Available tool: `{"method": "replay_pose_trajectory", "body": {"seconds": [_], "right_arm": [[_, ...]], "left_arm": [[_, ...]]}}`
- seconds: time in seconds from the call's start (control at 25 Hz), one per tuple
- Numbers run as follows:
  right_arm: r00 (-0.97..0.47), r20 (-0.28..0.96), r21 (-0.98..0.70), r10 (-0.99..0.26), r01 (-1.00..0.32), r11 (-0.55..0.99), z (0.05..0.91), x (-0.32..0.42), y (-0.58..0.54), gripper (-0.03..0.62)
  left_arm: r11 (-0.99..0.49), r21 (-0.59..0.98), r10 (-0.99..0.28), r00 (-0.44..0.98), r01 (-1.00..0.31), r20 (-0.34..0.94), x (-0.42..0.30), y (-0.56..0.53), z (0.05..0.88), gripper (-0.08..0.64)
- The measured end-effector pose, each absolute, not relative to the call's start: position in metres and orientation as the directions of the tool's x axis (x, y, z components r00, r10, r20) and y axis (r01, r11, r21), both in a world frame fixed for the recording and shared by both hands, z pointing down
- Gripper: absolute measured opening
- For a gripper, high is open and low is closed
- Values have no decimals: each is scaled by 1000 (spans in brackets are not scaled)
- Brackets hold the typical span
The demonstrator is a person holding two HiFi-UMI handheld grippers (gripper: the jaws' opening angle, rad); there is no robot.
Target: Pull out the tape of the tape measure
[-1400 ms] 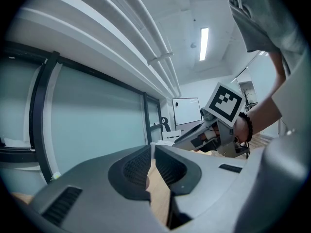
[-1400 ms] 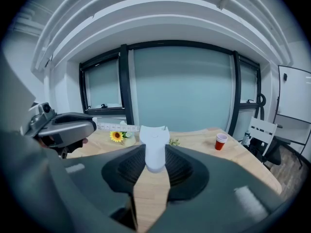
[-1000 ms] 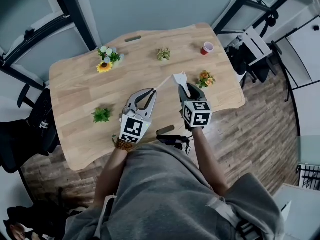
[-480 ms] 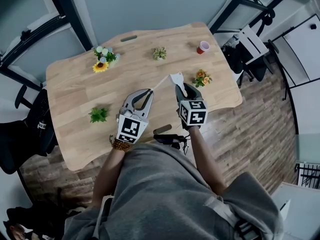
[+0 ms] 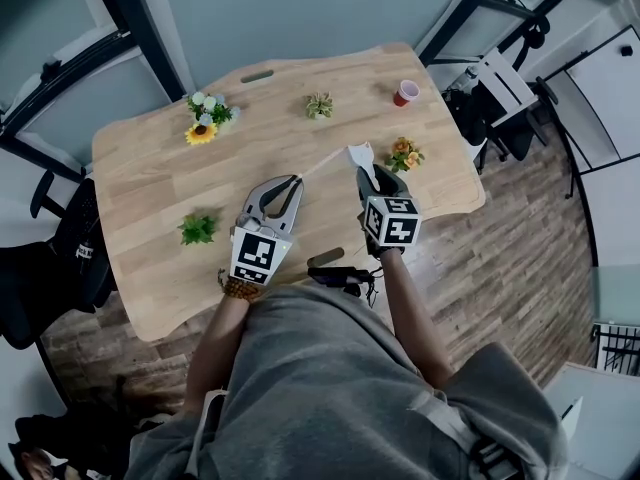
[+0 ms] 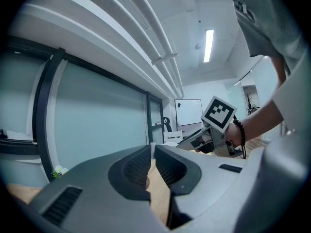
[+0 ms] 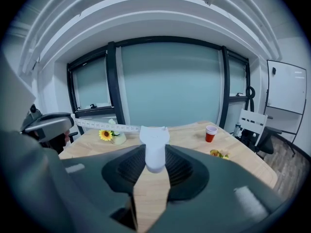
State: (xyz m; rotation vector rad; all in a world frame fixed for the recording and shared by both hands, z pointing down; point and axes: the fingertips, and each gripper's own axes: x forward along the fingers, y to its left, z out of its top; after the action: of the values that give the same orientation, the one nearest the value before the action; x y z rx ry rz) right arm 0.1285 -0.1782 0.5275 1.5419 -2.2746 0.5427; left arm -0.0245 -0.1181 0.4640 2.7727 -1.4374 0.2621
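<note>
Wooden surface [image 5: 150, 168] lies beneath the fingers; right gripper [image 7: 154, 152] has its fingers clamped on the white tape measure case [image 7: 154, 142]; left gripper [image 6: 151, 155] has its fingers pinched on the tape [image 7: 107, 126], stretched between both; so thin a pinch may slip, snapping it back.

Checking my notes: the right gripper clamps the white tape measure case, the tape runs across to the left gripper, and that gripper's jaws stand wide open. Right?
Not quite. The left gripper view shows the left gripper closed on the end of the tape, not wide open. The rest stands: the right gripper clamps the white tape measure case.
</note>
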Motion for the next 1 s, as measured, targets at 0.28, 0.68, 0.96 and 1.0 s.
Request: {"method": "replay_pose_trajectory", "body": {"seconds": [0.28, 0.68, 0.96, 1.0], "right_arm": [[-332, 482, -114, -811, -941, 317, 531, 139, -179, 132], [-319, 485, -135, -814, -947, 291, 532, 144, -179, 132], [-294, 493, -124, -819, -955, 268, 534, 154, -181, 132], [-290, 493, -122, -820, -957, 265, 534, 156, -181, 132]], "left_arm": [[-582, -51, -808, 569, -812, 152, -25, -119, 466, 34], [-589, -47, -802, 576, -807, 157, -24, -120, 467, 34], [-579, -41, -808, 568, -814, 155, -29, -121, 467, 34], [-578, -37, -809, 567, -815, 154, -30, -121, 466, 34]]}}
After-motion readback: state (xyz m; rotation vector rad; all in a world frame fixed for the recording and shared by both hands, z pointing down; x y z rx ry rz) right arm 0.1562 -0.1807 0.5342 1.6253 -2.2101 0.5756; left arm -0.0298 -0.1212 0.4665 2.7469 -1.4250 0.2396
